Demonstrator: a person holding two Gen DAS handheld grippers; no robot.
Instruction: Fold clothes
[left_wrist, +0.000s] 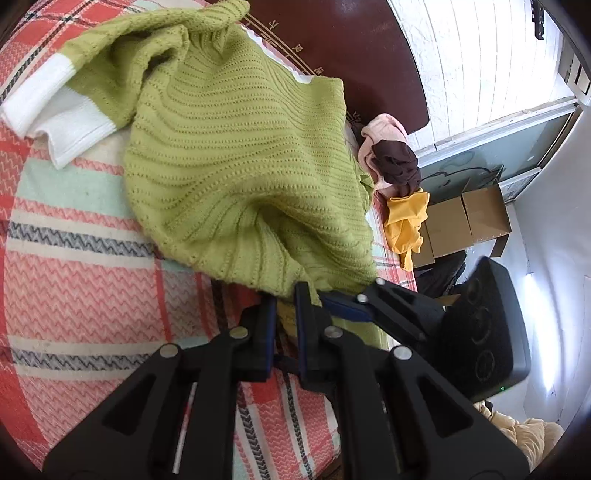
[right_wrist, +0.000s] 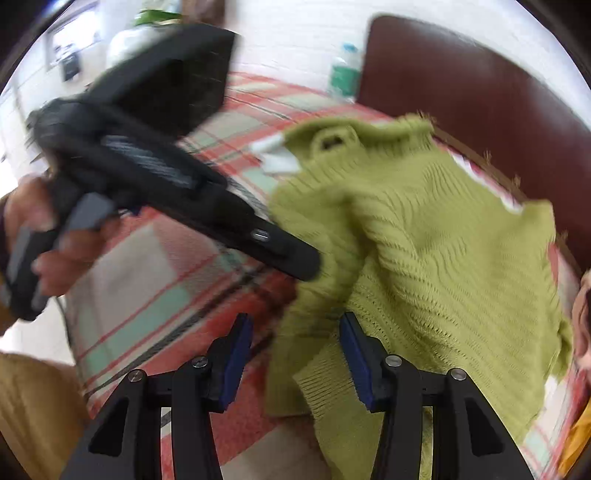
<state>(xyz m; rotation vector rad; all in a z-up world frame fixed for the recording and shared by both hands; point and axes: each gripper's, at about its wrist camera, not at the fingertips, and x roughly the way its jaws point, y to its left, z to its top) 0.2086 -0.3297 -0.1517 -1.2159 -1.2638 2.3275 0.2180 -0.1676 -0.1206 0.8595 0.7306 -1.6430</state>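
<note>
The left gripper (left_wrist: 286, 308) pinches the green knit sweater's (left_wrist: 236, 155) hem; only the right view shows the right gripper (right_wrist: 295, 354) spread open over the plaid bed (right_wrist: 147, 273).

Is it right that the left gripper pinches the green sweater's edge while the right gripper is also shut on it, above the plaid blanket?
Not quite. The right gripper is open, as the right wrist view shows: its jaws stand apart around the green sweater. The left gripper does pinch the edge, above the plaid blanket.
</note>
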